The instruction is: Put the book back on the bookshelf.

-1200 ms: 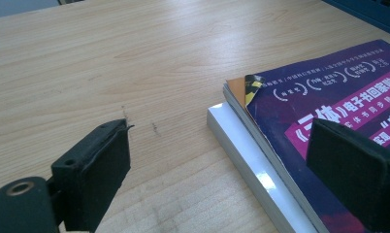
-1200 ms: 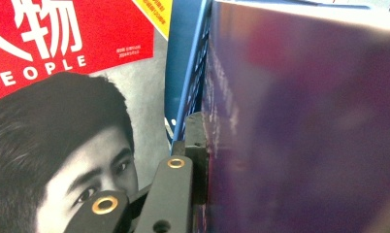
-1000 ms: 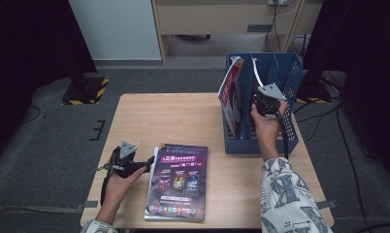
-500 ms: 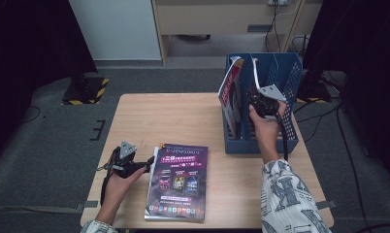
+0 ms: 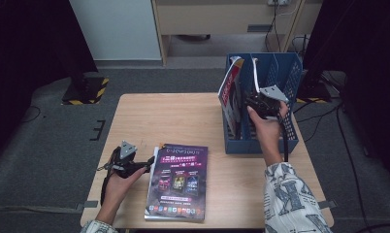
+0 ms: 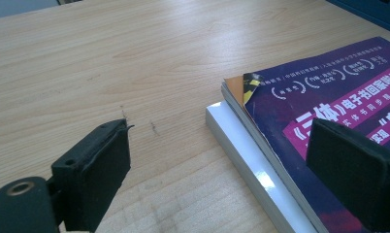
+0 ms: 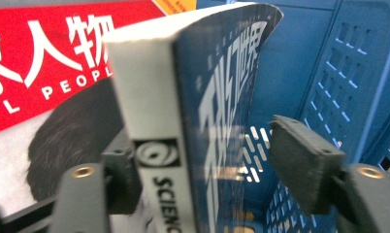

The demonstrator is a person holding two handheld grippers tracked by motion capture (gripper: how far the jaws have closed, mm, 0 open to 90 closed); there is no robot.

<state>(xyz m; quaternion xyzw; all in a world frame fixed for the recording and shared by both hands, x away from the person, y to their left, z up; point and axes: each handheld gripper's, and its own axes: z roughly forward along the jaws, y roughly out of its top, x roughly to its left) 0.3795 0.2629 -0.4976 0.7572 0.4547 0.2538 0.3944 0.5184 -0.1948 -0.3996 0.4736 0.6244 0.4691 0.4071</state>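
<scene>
Right tongs just opened around binned book.

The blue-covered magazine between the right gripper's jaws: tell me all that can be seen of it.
The blue-covered magazine stands upright in the blue file rack, white page edges facing the camera, white lettering on a glossy cover, its top corner curling. Behind it leans a red-covered magazine. The right gripper straddles it, jaws just opened: one pad looks against it, the other stands clear.
</scene>
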